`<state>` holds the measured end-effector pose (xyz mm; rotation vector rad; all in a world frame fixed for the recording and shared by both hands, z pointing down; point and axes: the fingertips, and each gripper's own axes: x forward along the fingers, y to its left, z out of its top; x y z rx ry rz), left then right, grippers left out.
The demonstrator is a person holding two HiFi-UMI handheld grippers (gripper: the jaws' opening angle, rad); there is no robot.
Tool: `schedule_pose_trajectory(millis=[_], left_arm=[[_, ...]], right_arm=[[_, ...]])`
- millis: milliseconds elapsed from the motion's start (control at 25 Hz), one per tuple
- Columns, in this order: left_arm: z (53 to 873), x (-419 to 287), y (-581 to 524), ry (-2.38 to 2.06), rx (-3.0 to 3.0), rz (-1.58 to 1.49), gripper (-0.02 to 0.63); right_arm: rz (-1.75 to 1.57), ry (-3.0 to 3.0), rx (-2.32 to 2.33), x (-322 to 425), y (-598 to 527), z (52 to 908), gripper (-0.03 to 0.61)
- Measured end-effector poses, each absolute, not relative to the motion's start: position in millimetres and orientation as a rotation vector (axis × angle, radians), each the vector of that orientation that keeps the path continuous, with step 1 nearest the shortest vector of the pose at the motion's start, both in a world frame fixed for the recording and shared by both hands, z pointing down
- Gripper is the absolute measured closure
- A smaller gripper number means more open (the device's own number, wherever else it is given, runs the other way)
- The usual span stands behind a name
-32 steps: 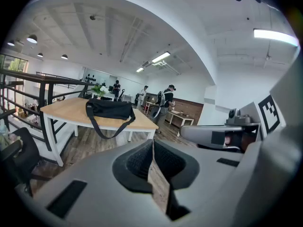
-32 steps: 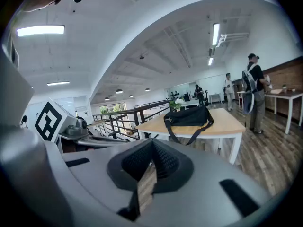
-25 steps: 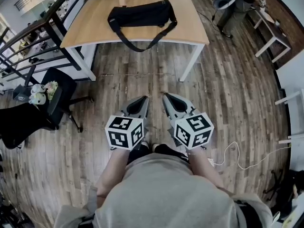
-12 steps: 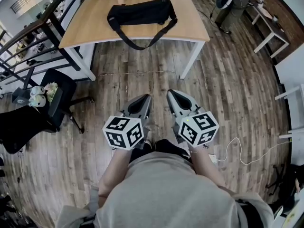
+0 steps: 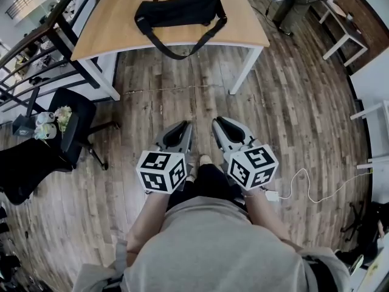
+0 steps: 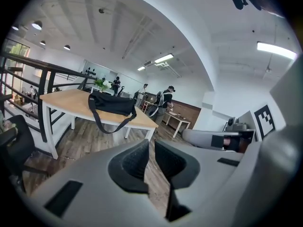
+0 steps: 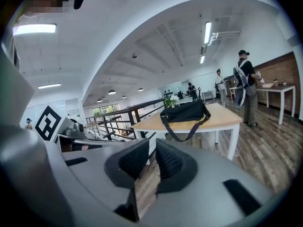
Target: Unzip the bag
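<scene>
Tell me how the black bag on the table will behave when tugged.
Probably floppy: the bag sags and its strap droops limply over the table edge. Likely light, looking half-empty, so a tug may slide it across the smooth top.

right gripper (image 7: 151, 150) jaws opening, empty, black bag (image 7: 183, 111) on wooden table (image 7: 226, 119) ahead

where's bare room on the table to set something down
Bare wood on the table left of the black bag, up to the left edge, and right of it toward the right corner. The middle is crowded: the bag, with its strap looping over the front edge.
</scene>
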<state>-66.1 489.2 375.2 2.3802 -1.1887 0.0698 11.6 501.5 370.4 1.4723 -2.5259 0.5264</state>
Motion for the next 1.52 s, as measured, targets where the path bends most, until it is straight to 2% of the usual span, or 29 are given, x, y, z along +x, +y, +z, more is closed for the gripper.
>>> schedule_pose_trajectory(millis=[240, 560, 1120, 1520], left_arm=[[377.8, -75.4, 462.0, -1.263, 2.349, 0.062, 0.581], [375.4, -68.7, 398.4, -1.313, 2.347, 0.074, 0.500], [356.3, -20.3, 261.7, -1.359, 2.362, 0.070, 0.500], [362.6, 9.5, 211.5, -1.365, 2.340, 0.099, 0.502]], right_arm=[[0.528, -2.506, 1.488, 15.3, 480.7, 374.7, 0.511], [0.513, -2.526, 1.479, 30.3, 408.2, 377.9, 0.492], [0.497, -2.593, 1.401, 76.5, 263.0, 364.4, 0.483], [0.514, -2.592, 1.397, 107.4, 216.7, 368.4, 0.482]])
